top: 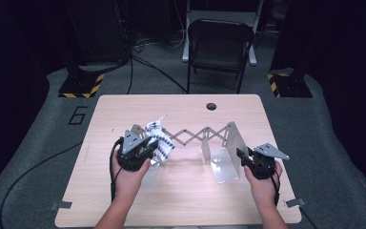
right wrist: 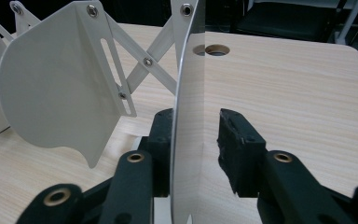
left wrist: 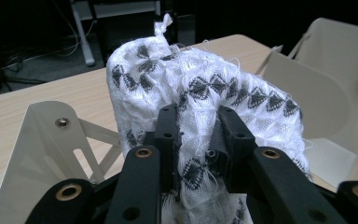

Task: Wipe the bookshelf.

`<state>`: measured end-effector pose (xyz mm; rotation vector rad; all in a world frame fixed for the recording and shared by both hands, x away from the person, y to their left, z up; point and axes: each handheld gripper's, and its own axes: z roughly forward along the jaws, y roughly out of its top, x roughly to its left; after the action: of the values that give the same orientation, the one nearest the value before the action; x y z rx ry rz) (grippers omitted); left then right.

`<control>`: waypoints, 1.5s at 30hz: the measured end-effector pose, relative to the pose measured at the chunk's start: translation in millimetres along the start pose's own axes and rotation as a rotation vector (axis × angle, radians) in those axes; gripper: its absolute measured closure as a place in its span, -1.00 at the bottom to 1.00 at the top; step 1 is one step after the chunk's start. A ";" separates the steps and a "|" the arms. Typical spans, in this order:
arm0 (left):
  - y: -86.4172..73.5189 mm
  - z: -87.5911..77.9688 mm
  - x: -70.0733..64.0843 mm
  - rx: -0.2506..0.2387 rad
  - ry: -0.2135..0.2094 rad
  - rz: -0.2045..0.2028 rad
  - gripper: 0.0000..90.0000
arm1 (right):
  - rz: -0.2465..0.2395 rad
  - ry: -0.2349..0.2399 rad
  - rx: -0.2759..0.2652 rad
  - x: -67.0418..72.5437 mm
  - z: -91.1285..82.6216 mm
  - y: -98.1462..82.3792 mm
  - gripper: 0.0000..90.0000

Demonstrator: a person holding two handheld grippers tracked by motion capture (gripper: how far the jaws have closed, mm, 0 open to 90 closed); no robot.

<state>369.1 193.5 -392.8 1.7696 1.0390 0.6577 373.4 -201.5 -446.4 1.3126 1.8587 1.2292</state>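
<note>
A white cloth with a black woven pattern (left wrist: 200, 98) bunches up between the first two plates at the left end of an expanding metal file rack (top: 198, 136), which stands across the middle of the desk (top: 181, 200). Your left gripper (left wrist: 198, 135) is clamped on a fold of that cloth, the fabric pinched between both jaws and spilling over them.

To seat the cloth well, keep the pinch low on the fold and guide the bulk down between the plates rather than across them, so loose threads do not snag on the scissor links (top: 190, 134). Ease off only once the cloth rests in the slot.

Your right gripper (right wrist: 196, 140) straddles the rack's end plate (right wrist: 186, 116) at the far right. One jaw lies against the plate, the other stands clear of it, so the gripper is open and is not clamping the metal. Close it squarely on the plate if you mean to steady the rack while the left hand works.

The bottom of the cloth is hidden behind the left gripper in the high view, so whether it has reached the desk cannot be told. The left plate (left wrist: 42, 154) appears to sit just beside the jaws, though its foot is cut off.
</note>
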 end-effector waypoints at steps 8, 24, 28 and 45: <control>-19.7 23.1 -0.1 0.020 -0.019 -0.049 0.61 | -0.010 0.013 0.035 3.0 13.0 1.2 0.75; -55.5 56.8 -7.0 0.174 -0.043 -0.076 0.64 | -0.026 -0.011 0.042 5.3 13.0 1.2 0.84; -31.7 42.1 -5.7 0.047 -0.027 -0.087 0.64 | -0.026 -0.012 0.026 5.7 13.7 0.7 0.84; -51.3 61.7 -4.1 0.132 -0.026 -0.114 0.64 | -0.027 -0.015 0.038 6.4 12.5 0.7 0.84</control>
<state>397.4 171.5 -464.7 1.8109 1.1794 0.5045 381.6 -190.9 -450.7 1.3091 1.8914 1.1723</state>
